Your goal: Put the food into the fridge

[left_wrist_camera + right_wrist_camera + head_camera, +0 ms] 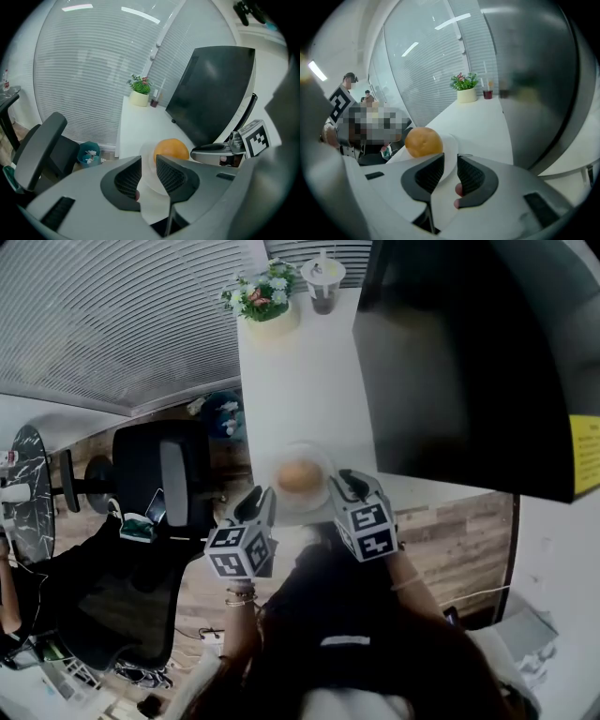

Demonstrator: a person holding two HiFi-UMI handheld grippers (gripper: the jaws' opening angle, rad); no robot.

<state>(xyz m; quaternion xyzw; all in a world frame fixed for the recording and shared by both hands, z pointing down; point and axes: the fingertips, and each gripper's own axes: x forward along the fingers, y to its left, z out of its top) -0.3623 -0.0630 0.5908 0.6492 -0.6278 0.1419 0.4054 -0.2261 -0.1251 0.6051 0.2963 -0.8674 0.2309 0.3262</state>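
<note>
White plate (286, 502) at near edge of white table (300, 381), one orange (300, 476) on it. Left gripper (148, 161) at plate's left rim, right gripper (451, 161) at right rim; each has jaws parted with rim between, pads not pressing. Black fridge (469, 362) along right edge. Far edge: potted plant (265, 298), cup (323, 282) of dark drink.

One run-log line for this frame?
left gripper open, astride plate rim | right gripper open, astride rim | orange on plate | plate on counter
</note>
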